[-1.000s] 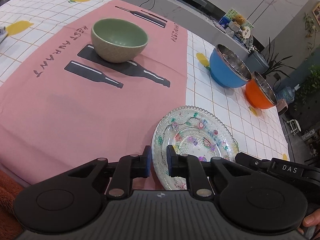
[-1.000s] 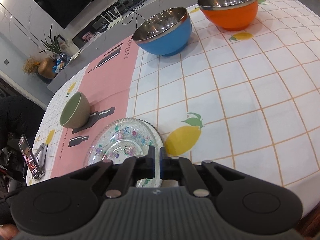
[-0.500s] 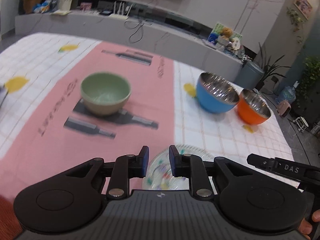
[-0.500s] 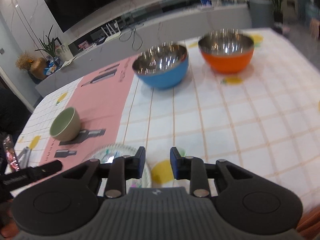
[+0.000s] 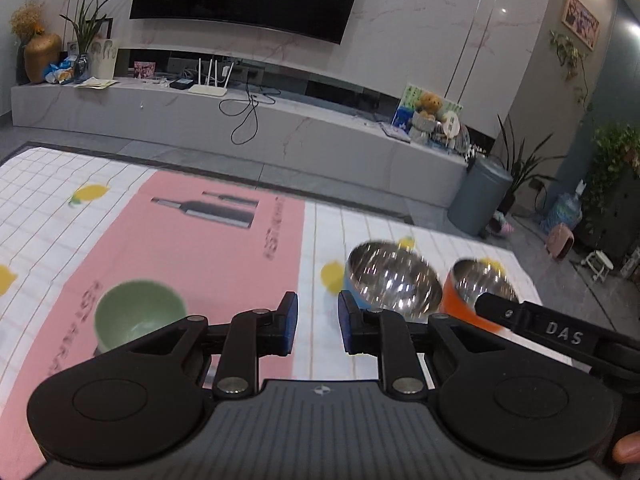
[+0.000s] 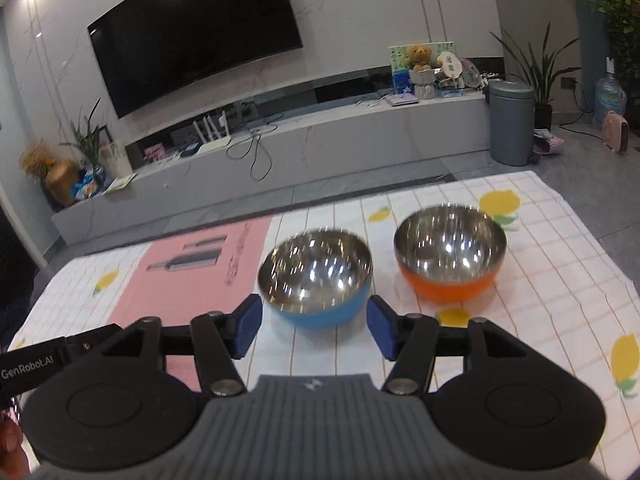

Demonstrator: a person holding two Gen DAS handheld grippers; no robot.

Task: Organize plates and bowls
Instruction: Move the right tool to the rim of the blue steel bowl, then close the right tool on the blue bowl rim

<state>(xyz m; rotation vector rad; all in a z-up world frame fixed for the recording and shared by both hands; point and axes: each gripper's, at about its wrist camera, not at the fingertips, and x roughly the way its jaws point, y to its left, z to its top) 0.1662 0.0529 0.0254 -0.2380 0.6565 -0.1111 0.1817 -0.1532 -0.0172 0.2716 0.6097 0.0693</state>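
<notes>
The checked tablecloth with its pink mat fills the lower half of both views. In the right view, the blue bowl sits centre and the orange bowl to its right; the green bowl sits lower left in the left view. The right gripper has just been opening and stands wide with nothing between its pads, while the left gripper shows a narrow, empty gap.

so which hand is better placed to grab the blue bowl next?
Right, probably. Its tongs are open, empty, and frame the blue bowl head-on. The left tongs stand narrower, with that bowl off to their right.
</notes>
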